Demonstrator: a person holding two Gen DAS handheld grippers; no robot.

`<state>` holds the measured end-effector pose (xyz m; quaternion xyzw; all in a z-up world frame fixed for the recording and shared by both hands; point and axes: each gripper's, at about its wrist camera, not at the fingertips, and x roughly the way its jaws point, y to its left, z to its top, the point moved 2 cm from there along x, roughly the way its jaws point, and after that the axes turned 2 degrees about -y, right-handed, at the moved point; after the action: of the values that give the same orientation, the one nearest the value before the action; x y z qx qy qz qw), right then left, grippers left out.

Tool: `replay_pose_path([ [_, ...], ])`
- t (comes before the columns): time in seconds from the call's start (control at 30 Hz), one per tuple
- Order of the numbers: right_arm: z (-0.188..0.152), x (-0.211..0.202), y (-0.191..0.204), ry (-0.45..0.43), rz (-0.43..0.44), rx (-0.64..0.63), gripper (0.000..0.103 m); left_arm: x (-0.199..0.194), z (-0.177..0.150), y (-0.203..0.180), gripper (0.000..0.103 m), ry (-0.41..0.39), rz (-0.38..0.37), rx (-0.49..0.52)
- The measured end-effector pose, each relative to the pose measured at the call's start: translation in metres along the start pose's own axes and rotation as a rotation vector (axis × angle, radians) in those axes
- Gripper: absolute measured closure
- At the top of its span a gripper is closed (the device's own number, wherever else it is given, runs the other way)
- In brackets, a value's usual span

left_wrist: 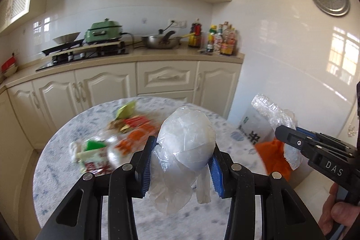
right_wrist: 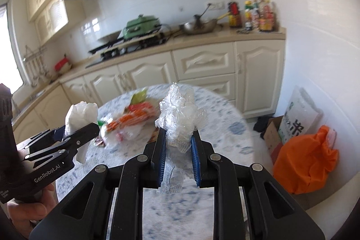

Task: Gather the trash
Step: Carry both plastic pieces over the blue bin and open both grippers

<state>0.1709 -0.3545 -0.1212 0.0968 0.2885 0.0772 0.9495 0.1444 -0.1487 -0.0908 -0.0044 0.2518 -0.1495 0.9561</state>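
Closest to the left wrist camera, the left gripper [left_wrist: 181, 147] was clamped on a wad of milky, translucent plastic film [left_wrist: 186, 138], its blue pads pressing the wad from both sides. Loose tails of the film hung below the fingers. The wad was held clear above the round marbled surface [left_wrist: 63, 150] rather than resting on it.

Closest to the right wrist camera, the right gripper [right_wrist: 178, 141] was closed on a crumpled piece of clear plastic wrap [right_wrist: 180, 111], which stuck up past the fingertips and trailed down between the pads. From the left camera this gripper appeared off to the right, with a hand [left_wrist: 335, 210] on its handle; from the right camera the left gripper sat off to the left, near it but not touching.

Ahead of both grippers, further across the surface, lay a loose pile of snack wrappers [left_wrist: 126, 136] in orange, red, green and white (blurred, so the printing could not be read). To the right of the right gripper, down on the floor by the wall, sat a stuffed orange bag [right_wrist: 306, 163], with a white sack [right_wrist: 299, 114] and a cardboard box [right_wrist: 272, 134] just behind it. Beyond the surface ran a cream kitchen counter [right_wrist: 202, 39] carrying a green cooker [right_wrist: 141, 25], a steel wok [right_wrist: 198, 26] and a cluster of sauce bottles [right_wrist: 258, 15].
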Motion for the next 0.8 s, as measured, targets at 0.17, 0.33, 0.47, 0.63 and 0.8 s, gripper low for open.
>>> replay_pose_path([
  [0.17, 0.006, -0.036, -0.053, -0.058, -0.099, 0.055, 0.083, 0.016, 0.011, -0.05, 0.063, -0.005, -0.097, 0.045],
  [0.33, -0.004, -0.063, -0.122, -0.065, -0.232, 0.138, 0.083, 0.052, 0.015, -0.111, 0.063, 0.043, -0.219, 0.098],
  [0.47, -0.031, -0.071, -0.184, -0.029, -0.341, 0.236, 0.083, 0.088, 0.004, -0.163, 0.063, 0.117, -0.304, 0.155],
  [0.63, -0.075, -0.063, -0.25, 0.056, -0.406, 0.361, 0.083, 0.145, -0.023, -0.223, 0.062, 0.246, -0.378, 0.221],
  [0.8, -0.115, -0.036, -0.29, 0.145, -0.407, 0.448, 0.083, 0.21, -0.052, -0.266, 0.062, 0.396, -0.402, 0.258],
])
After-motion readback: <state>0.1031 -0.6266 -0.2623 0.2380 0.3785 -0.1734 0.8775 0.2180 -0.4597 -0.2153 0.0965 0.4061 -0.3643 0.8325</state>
